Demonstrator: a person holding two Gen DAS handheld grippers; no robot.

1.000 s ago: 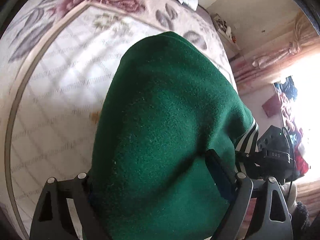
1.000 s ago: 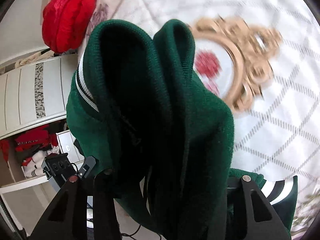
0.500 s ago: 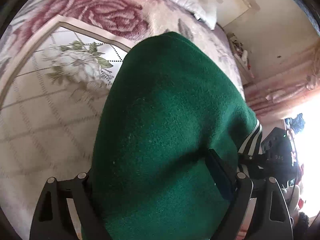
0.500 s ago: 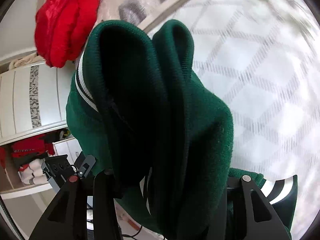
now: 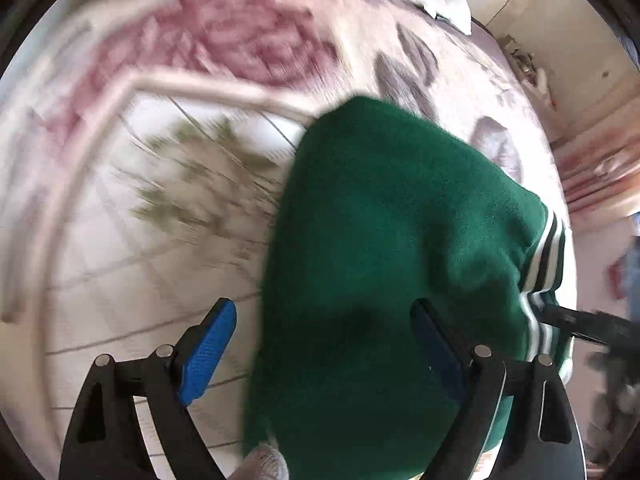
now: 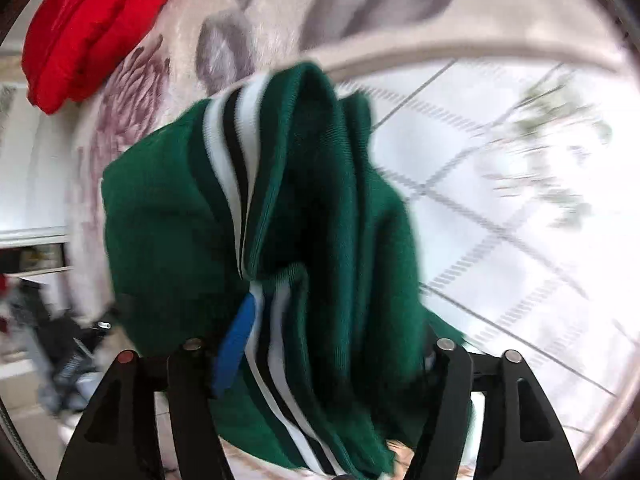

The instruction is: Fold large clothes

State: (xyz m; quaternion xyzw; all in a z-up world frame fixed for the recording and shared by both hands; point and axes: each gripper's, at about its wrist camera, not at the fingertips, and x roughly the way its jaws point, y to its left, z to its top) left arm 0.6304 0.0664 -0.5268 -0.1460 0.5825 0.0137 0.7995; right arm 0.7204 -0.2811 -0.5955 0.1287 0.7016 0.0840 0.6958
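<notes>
Both grippers are seen spread apart around a bunched green garment (image 5: 384, 264). On the left gripper (image 5: 324, 344), the blue pad of one finger (image 5: 206, 350) stands clear of the cloth with bedspread visible beside it, while the other finger is pressed against the fabric's far side; the grip is judged to be released, or very nearly so. On the right gripper (image 6: 332, 344), the fingers are also set wide, with the striped ribbed edge (image 6: 234, 152) of the garment lying between them. One blue pad touches the stripes, but no pinch can be made out, so the fabric is judged to be draped there rather than gripped.

The garment is found heaped on the patterned bedspread (image 5: 120, 240), near its floral border, with thick folds standing up in front of both cameras. Such a placement is likely explained by the task: the bundle is probably being let down onto the bed so that it can be spread flat for folding. Much blur is present in both views, so finer contact cannot be judged.

No containers are shown. A red bundle (image 6: 88, 24) is seen at the head of the bed, well apart from the garment.
</notes>
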